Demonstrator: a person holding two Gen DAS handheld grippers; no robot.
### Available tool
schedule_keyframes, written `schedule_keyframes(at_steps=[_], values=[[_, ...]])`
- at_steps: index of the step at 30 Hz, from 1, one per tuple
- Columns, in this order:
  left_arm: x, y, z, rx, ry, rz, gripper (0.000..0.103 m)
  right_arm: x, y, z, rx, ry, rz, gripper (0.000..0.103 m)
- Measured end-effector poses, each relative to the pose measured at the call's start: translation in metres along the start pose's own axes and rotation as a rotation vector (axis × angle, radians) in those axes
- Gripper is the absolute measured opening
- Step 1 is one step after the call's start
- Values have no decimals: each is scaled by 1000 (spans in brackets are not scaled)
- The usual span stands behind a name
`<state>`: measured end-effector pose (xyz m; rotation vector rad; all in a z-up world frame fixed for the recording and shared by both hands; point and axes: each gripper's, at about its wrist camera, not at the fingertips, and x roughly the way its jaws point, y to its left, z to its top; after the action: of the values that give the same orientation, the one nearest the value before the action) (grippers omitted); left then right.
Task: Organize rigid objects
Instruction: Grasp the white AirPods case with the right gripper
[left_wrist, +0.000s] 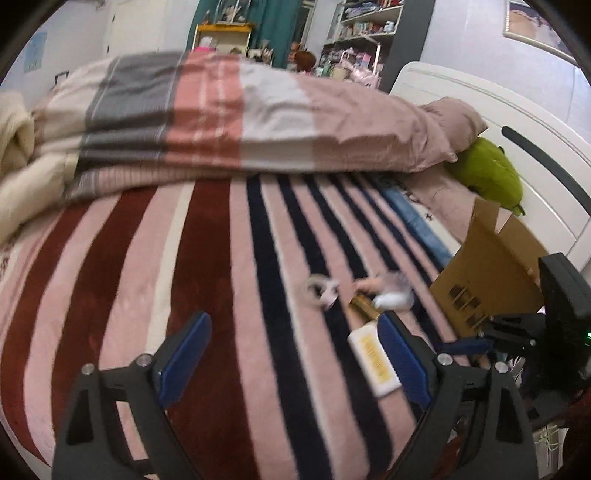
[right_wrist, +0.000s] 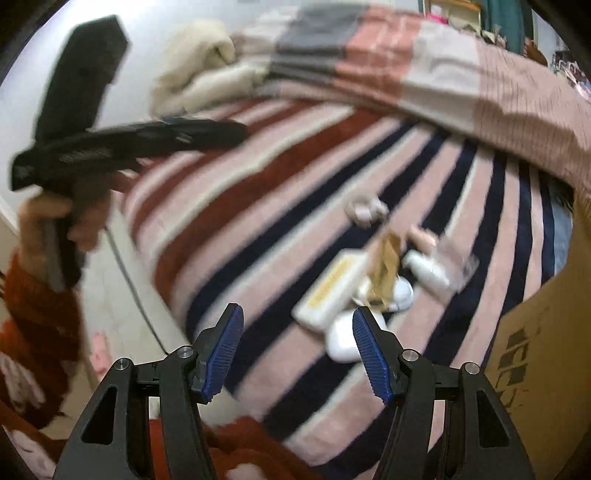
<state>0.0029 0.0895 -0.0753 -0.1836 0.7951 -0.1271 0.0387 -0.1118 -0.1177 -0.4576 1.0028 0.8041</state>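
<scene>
While open, right gripper (right_wrist: 297, 341) nears earbud case (right_wrist: 343, 341) (blurry).

Both grippers are the same build: matte black angular arms with triangular cutouts, round silver screws at the joints, and ribbed blue pads on the fingers (right_wrist: 224, 354). At the left edge of the right wrist view, the person's sleeve (right_wrist: 35, 306) is a fuzzy rust-red knit with pale pink patches

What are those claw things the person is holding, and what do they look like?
Each is a handheld black plastic gripper with two angled fingers, silver screws at the joints and ribbed blue pads. The left gripper looks the same. The person wears a fuzzy rust-red sleeve.
</scene>
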Motion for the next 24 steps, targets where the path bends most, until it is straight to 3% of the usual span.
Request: schedule_keyframes(at_steps=[6,11,12,18,24], values=[[22,10,-22,-35,49,-32,90,38,-21,-7,7,71,-89,59],[30,4,-25,-33,66,-53,90,56,-28,-5,-13,101,-103,58],[31,2,-25,-30,68,-57,90,57,-28,-5,-14,94,-97,51],[28,-16,-20,2,78,-115,90,39,-11,-6,-53,52,-166,50],[15,-52,-5,40,78,-287,90,-17,6,6,-60,-95,-127,50]])
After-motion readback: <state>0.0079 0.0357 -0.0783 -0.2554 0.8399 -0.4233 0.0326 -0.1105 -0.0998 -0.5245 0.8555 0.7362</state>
